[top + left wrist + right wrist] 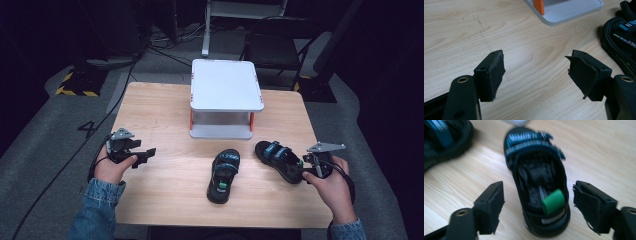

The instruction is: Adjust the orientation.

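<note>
Black right sandal (537, 192) sits heel-first between your right gripper (537, 207) jaws, spread and clear | left gripper (536, 75) apart, empty | centre on heel, close squarely, avoid green roll (553, 201).

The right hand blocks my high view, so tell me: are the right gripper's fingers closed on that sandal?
Observer: No. On the right gripper the fingers stand open on either side of the sandal at its heel, not pressing it.
Operator: Anything inside the sandal?
Observer: A green ribbed roll lies in the heel end.
Operator: And the left gripper?
Observer: The left gripper is open over bare table, with nothing between its fingers.
</note>
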### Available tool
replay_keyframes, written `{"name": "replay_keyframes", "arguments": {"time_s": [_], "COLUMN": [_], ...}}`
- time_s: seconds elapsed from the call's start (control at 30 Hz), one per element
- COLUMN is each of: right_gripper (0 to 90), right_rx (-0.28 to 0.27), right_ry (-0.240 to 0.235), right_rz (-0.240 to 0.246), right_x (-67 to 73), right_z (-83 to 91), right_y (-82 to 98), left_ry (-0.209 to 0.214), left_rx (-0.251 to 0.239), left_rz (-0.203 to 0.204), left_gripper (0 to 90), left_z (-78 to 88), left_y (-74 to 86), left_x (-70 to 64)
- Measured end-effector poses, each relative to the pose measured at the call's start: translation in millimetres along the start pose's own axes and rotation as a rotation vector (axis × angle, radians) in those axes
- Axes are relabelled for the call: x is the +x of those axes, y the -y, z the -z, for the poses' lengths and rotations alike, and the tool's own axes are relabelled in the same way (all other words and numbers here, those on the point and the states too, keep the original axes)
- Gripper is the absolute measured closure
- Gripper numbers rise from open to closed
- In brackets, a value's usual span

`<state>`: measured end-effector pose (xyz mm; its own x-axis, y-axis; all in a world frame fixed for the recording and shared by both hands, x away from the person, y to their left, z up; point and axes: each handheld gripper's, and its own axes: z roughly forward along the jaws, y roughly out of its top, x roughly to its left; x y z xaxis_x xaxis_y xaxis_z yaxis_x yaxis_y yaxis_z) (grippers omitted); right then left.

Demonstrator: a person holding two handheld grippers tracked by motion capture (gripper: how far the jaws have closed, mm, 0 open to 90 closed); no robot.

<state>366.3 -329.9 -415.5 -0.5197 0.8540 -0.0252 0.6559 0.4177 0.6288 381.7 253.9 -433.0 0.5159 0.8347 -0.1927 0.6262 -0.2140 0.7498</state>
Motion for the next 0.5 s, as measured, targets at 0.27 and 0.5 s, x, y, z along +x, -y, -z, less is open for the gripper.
{"name": "replay_keyframes", "arguments": {"time_s": [0.27,0.5], "right_gripper": [69.8,79.4], "right_rx": [0.063,0.07], "right_ry": [-0.062,-0.243], "right_rz": [-0.008,-0.023], "right_x": [-1.7,28.9], "right_z": [-7.6,-11.1], "right_y": [5.8,-6.7], "left_ry": [0.003,0.002], "left_rx": [0.007,0.004], "left_rz": [-0.001,0.0], "left_gripper": [28.7,28.7], "left_z": [-1.7,-0.8], "left_y": [-0.1,0.6], "left_x": [-0.5,-1.3]}}
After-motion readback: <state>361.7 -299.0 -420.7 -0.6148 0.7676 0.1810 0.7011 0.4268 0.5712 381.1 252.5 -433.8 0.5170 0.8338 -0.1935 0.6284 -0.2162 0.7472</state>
